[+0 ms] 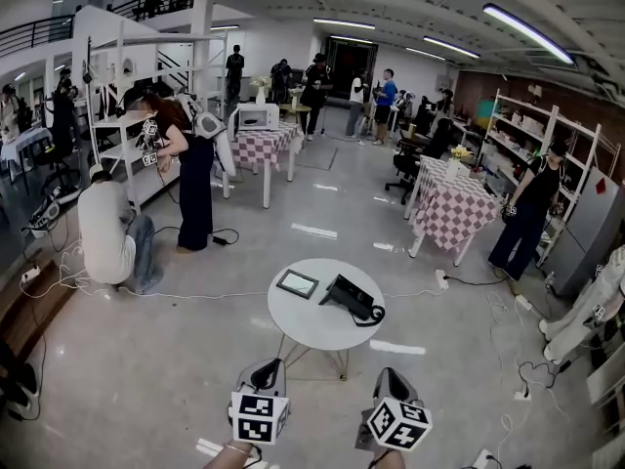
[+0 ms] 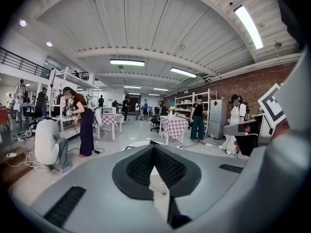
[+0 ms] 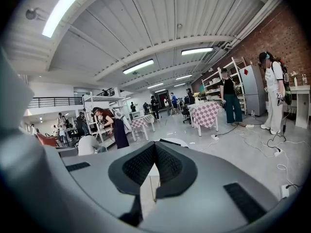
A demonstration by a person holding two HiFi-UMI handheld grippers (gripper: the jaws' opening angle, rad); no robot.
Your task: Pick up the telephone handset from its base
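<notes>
Large open hall, glossy floor (image 1: 195,360); round white worktop (image 1: 311,328) stands ahead of the person, well apart from both tools; left claw (image 1: 265,364) and right claw (image 1: 391,372) are held low at the near edge of the head view, short of the worktop; black telephone (image 1: 354,303) sits on the worktop's right part, handset (image 1: 342,291) apparently lying on its base, too small to separate clearly; a dark flat framed panel (image 1: 297,282) lies beside it; task judged not begun: approach, grasp and lift all remain; left gripper view shows its claw (image 2: 154,147) with tips together, nothing held; right gripper view shows its claw (image 3: 154,145) likewise closed and empty; only the head view shows the telephone plainly; the gripper views show just a sliver of worktop (image 3: 179,142) beyond the tips.
</notes>
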